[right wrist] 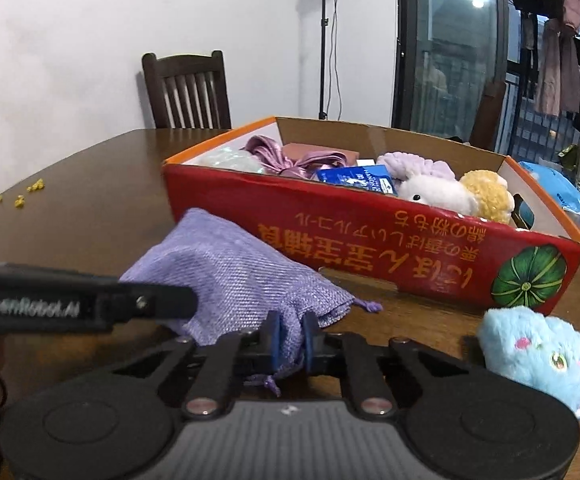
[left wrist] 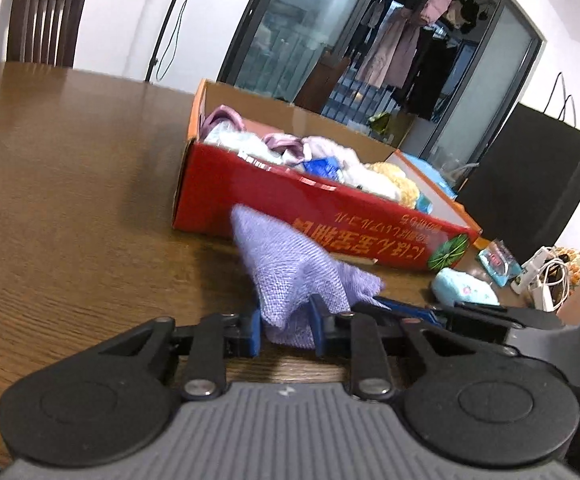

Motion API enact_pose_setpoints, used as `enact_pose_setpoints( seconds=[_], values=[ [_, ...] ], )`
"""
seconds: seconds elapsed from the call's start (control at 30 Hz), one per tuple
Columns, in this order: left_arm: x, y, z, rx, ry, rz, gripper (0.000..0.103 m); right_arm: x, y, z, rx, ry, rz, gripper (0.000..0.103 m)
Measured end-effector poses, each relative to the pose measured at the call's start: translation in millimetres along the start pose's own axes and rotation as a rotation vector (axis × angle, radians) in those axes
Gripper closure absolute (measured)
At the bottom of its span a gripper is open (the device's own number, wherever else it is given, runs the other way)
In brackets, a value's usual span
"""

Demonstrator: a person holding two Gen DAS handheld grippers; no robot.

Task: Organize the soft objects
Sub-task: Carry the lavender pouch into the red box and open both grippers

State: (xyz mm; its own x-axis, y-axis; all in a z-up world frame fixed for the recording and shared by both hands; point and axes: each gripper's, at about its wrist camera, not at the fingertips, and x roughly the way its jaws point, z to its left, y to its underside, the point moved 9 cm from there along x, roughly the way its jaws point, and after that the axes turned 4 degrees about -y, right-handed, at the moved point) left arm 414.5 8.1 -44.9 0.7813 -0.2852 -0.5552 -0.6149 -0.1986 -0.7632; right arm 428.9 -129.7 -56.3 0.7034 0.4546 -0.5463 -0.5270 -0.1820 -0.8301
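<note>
Dark wood-grain table (left wrist: 70, 184) fills the foreground, with a chair (right wrist: 188, 92) at its far edge and glass doors behind. On the table a red box (right wrist: 369, 256) is set with its open top up, already partly filled with soft things: satin pouches, a white plush, a yellow pompom and a blue packet among them. It is judged to be the collecting place for the task.

Just in front of the box a lilac pouch (right wrist: 230, 268) of coarse weave is lifted at its near end, its far end close to the box wall. The pouch is gripped by both tools at once. The left gripper (left wrist: 286, 326) is closed on a fold of the cloth, which is bunched between the blue pads. The right gripper (right wrist: 290, 340) is closed on the gathered neck of the pouch, where the drawstring (right wrist: 268, 382) hangs down below the jaws. In the right view the left tool is seen entering from the left, its tip at the pouch's side.

Two grips are probably used because the limp cloth would sag or fold if held at one point; with the neck and the body both pinched, the pouch can be carried in shape over the box wall.

A blue plush (right wrist: 537, 352) is left on the table to the right, just beside the right tool, not yet put away.
</note>
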Motion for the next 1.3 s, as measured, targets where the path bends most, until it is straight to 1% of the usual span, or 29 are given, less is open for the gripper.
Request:
enact_pose_setpoints(
  seconds=[0.1, 0.23, 0.3, 0.37, 0.47, 0.53, 0.6, 0.67, 0.73, 0.8, 0.83, 0.9, 0.97, 1.03, 1.07, 1.1, 1.17, 1.23, 1.3],
  values=[
    [-23, -1, -15, 0.014, 0.035, -0.050, 0.082, -25, -2, 3, 0.010, -0.013, -0.044, 0.093],
    [-54, 7, -42, 0.042, 0.083, -0.081, 0.083, -64, 8, 0, 0.057, -0.037, -0.092, 0.093],
    [-68, 9, -58, 0.056, 0.125, -0.097, 0.086, -78, 18, -8, 0.110, -0.052, -0.086, 0.093],
    [-79, 12, -75, 0.081, 0.171, -0.109, 0.086, -96, 25, -17, 0.138, -0.041, -0.097, 0.093],
    [-80, 10, -98, 0.145, 0.203, -0.110, 0.087, -121, 28, -33, 0.177, -0.017, -0.136, 0.093],
    [-75, 2, -112, 0.178, 0.219, -0.112, 0.088, -131, 23, -44, 0.182, 0.002, -0.166, 0.093],
    [-68, -10, -124, 0.199, 0.232, -0.120, 0.089, -137, 10, -57, 0.166, 0.019, -0.196, 0.093],
    [-58, -31, -134, 0.223, 0.237, -0.140, 0.089, -136, -7, -70, 0.140, 0.030, -0.215, 0.093],
    [-43, -51, -140, 0.233, 0.233, -0.144, 0.089, -129, -31, -86, 0.117, 0.030, -0.231, 0.093],
    [-21, -71, -141, 0.213, 0.215, -0.128, 0.089, -115, -54, -103, 0.099, 0.035, -0.234, 0.093],
    [-6, -79, -140, 0.206, 0.204, -0.113, 0.089, -103, -67, -113, 0.086, 0.036, -0.220, 0.093],
    [22, -91, -133, 0.196, 0.158, -0.082, 0.089, -78, -83, -130, 0.078, 0.023, -0.179, 0.093],
    [49, -94, -127, 0.194, 0.126, -0.033, 0.087, -47, -93, -143, 0.067, 0.014, -0.116, 0.093],
    [71, -90, -115, 0.191, 0.081, 0.000, 0.081, -18, -95, -150, 0.050, 0.019, -0.059, 0.093],
    [80, -89, -109, 0.191, 0.061, 0.013, 0.071, -5, -94, -152, 0.033, 0.018, -0.028, 0.093],
    [85, -87, -104, 0.187, 0.047, 0.018, 0.064, 5, -93, -152, 0.020, 0.019, -0.004, 0.092],
    [91, -83, -93, 0.178, 0.037, 0.020, 0.057, 23, -90, -152, -0.020, 0.042, 0.042, 0.091],
    [93, -83, -85, 0.181, 0.011, 0.013, 0.057, 36, -87, -149, -0.074, 0.077, 0.088, 0.091],
    [89, -86, -75, 0.189, -0.023, -0.004, 0.055, 41, -85, -145, -0.124, 0.101, 0.115, 0.090]
  ],
)
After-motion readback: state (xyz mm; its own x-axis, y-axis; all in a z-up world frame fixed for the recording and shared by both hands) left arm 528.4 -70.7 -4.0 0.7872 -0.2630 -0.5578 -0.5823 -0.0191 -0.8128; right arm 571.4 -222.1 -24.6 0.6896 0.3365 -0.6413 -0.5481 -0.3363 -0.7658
